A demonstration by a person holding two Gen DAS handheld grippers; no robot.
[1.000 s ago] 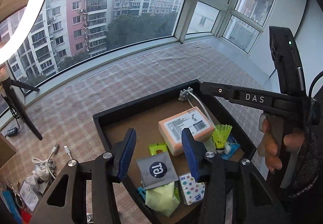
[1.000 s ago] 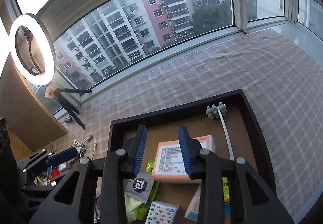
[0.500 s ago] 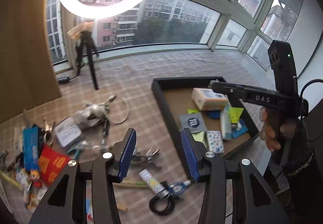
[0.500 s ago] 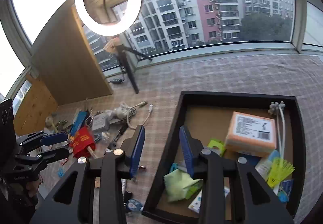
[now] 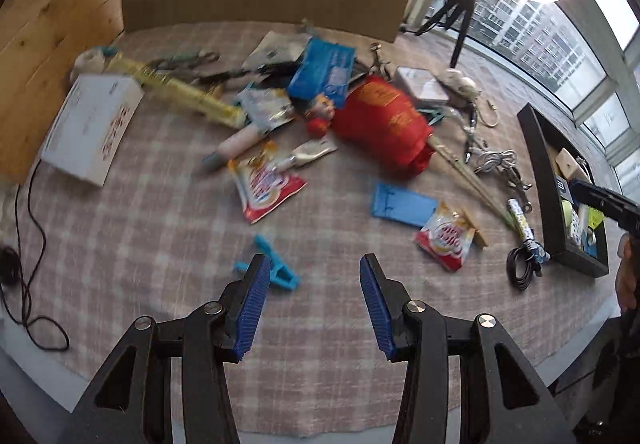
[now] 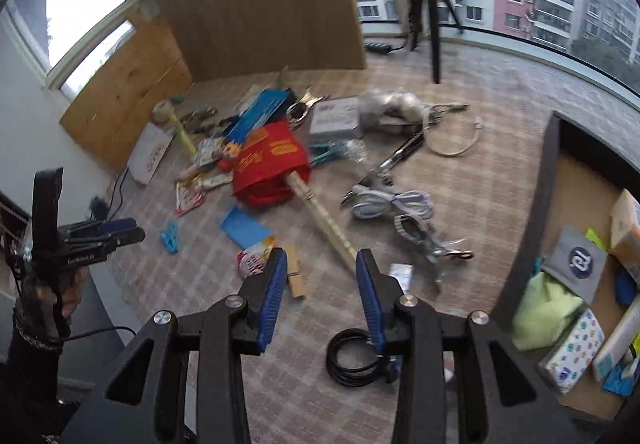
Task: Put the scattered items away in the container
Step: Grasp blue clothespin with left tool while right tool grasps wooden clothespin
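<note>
Checked cloth on bench (image 5: 152, 228), strewn with clutter; windowed room. Left hand-held gripper (image 5: 311, 300) spread, empty; right hand-held gripper (image 6: 321, 294) likewise.

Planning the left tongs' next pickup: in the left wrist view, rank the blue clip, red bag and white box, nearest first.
1. Blue clip, beside the left tongs' left finger.
2. Red bag, mid-pile, ahead and right.
3. White box, far left by the wooden panel.

Black rectangular tray (image 6: 538, 204) cut off at the right edge; blue plastic clip (image 5: 276, 268) partly hidden behind the left tool's pad.
</note>
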